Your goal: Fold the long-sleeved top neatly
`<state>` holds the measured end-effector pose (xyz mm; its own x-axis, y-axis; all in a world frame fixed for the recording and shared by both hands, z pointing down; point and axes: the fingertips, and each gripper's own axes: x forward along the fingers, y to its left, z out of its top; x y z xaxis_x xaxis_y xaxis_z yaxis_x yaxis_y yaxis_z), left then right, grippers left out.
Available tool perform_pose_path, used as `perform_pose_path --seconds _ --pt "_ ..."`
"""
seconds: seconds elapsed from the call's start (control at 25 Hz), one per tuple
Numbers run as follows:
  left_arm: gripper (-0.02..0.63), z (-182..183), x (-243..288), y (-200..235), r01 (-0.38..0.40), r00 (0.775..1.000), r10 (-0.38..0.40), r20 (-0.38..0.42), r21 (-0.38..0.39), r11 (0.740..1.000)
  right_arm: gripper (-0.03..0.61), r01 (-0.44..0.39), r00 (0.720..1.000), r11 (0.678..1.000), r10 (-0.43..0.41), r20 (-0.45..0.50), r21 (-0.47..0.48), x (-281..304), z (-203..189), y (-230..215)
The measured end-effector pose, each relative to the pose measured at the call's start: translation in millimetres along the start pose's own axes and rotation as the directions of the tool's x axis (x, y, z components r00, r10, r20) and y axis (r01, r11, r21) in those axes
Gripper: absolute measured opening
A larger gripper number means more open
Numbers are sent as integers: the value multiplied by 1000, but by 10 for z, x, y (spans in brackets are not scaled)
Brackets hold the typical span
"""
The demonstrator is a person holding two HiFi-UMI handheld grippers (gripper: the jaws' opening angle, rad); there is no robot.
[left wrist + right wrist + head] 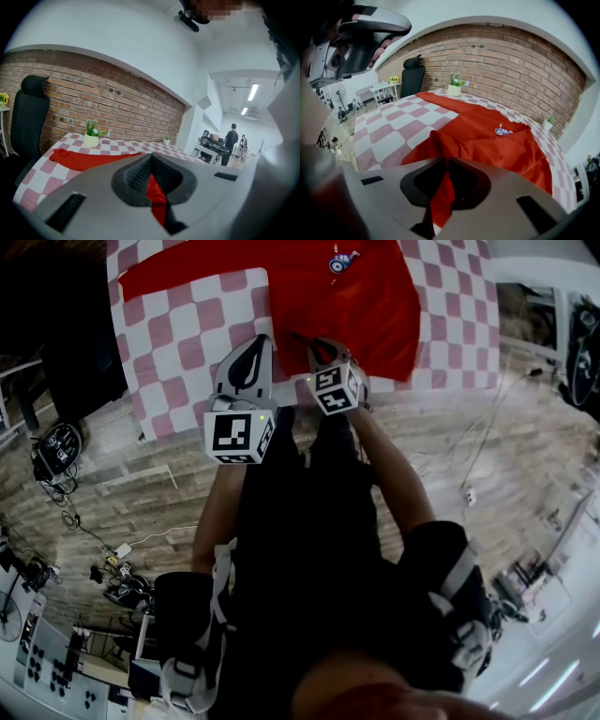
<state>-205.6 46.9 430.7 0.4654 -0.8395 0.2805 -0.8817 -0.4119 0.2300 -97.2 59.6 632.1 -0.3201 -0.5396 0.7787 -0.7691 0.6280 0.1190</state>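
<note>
Red top [356,306] on checked tablecloth [187,334] (brick wall [511,61] behind).

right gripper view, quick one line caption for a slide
Right gripper, jaws pinching the red top, the rest spread over a checked tablecloth by a brick wall

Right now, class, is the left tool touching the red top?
Touching. The left gripper view shows the left tool shut, red top pinched between its jaws.
</note>
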Motion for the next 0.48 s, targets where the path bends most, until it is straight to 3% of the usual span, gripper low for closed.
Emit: perform_pose_path --seconds 0.32,0.48 --pt "3 2 -40 70 -4 1000 4 5 -15 1000 23 -89 995 996 90 40 -13 -326 225 223" --pt "3 -12 -44 98 -7 1000 7 4 -17 1000 23 -123 992 992 123 11 -18 -356 157 361"
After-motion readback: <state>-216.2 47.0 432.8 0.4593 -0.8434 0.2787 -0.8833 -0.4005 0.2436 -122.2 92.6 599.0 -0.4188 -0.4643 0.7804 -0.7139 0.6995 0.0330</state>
